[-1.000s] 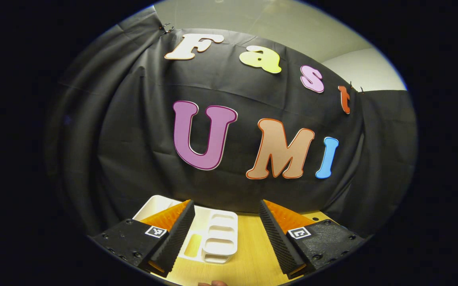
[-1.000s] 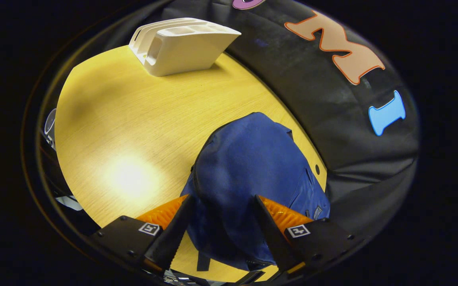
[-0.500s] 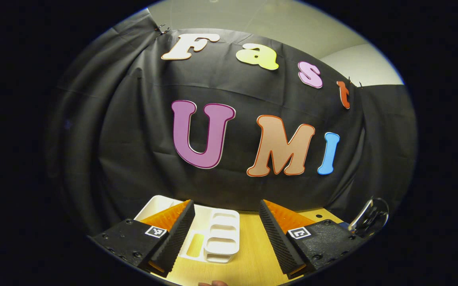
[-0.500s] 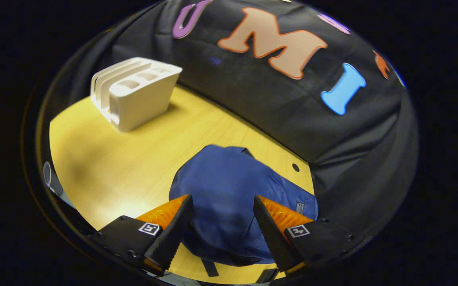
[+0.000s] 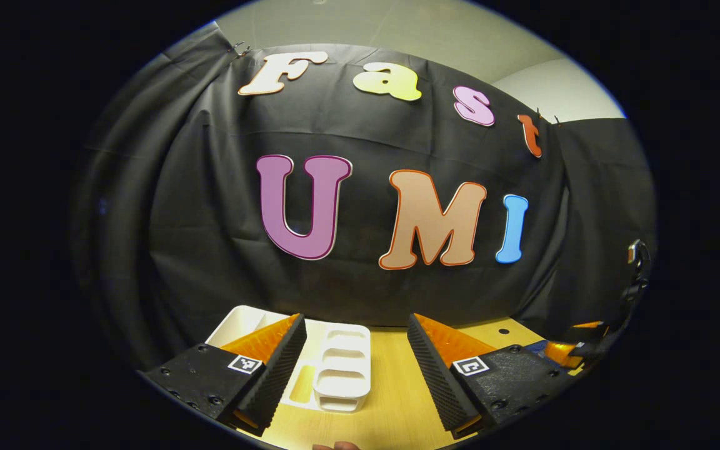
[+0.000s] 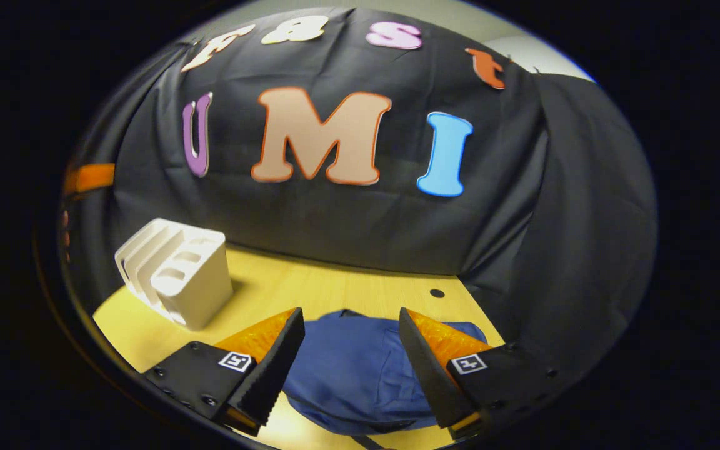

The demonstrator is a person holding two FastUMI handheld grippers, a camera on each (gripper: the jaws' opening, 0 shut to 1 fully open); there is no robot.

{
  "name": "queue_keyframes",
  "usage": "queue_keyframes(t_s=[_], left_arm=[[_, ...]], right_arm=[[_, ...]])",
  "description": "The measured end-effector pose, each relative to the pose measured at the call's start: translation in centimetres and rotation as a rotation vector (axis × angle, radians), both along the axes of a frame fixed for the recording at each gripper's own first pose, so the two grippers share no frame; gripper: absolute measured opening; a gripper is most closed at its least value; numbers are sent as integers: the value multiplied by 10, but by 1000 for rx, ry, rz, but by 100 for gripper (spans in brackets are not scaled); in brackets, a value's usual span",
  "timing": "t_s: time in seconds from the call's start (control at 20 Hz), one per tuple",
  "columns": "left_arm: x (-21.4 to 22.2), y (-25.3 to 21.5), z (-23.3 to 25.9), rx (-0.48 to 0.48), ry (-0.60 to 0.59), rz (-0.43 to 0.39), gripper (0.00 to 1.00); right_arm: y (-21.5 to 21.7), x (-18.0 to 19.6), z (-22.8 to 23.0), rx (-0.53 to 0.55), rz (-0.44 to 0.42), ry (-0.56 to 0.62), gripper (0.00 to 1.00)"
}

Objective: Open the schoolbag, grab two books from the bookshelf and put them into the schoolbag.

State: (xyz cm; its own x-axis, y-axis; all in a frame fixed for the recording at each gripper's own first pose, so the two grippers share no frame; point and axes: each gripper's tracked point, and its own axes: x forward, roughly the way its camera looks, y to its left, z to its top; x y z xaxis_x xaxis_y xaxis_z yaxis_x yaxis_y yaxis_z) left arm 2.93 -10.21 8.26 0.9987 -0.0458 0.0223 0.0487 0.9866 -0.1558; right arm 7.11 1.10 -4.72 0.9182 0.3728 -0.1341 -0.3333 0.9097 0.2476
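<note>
The blue schoolbag (image 6: 360,369) lies on the wooden table (image 6: 310,287), directly beneath and between the fingers of the right gripper (image 6: 350,362), whose jaws stand apart with nothing held. Its fabric looks smooth and closed from here, so the step in hand is judged to be opening the bag.

To do that well, the right gripper should tilt down until the zipper line comes into sight, then pinch the pull tab rather than the loose cloth. The other tool could pin the bag so it does not slide along the table as the zip runs.

The white bookshelf (image 6: 175,281), a slotted desk rack, stands to the left of the bag, well apart from it. In the left gripper view the same bookshelf (image 5: 335,369) sits just ahead of the left gripper (image 5: 357,369), which is also spread wide and empty.

No zipper pull can be made out. The bag's near edge is cut off. No books are apparent in the rack's slots, though their depths are hard to read.
</note>
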Motion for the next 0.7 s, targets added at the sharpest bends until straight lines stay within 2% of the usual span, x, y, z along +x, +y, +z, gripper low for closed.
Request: queue_keyframes(t_s=[0.15, 0.2, 0.35, 0.4, 0.45, 0.55, 0.65, 0.7], left_arm=[[0, -11, -2, 7, -13, 0, 92], [-1, -14, -4, 7, -13, -3, 94], [-6, -27, -6, -4, -9, -18, 94], [-9, -31, -7, -3, -9, -22, 92], [-11, -35, -8, 0, -9, -26, 94], [-15, -41, -12, 5, -5, -36, 92], [-19, -44, -15, 4, -1, -40, 94], [-21, -45, -16, 1, 3, -41, 94]], right_arm=[[-14, -4, 25, 99, -38, -46, 98], [-16, -8, 33, 127, -42, -56, 98], [-32, -21, 51, 193, -68, -78, 98], [-37, -23, 56, 219, -77, -88, 99], [-42, -26, 59, 239, -89, -95, 99], [-52, -32, 63, 250, -109, -114, 99], [-55, -37, 65, 245, -110, -120, 100], [-56, -39, 66, 239, -110, -120, 91]])
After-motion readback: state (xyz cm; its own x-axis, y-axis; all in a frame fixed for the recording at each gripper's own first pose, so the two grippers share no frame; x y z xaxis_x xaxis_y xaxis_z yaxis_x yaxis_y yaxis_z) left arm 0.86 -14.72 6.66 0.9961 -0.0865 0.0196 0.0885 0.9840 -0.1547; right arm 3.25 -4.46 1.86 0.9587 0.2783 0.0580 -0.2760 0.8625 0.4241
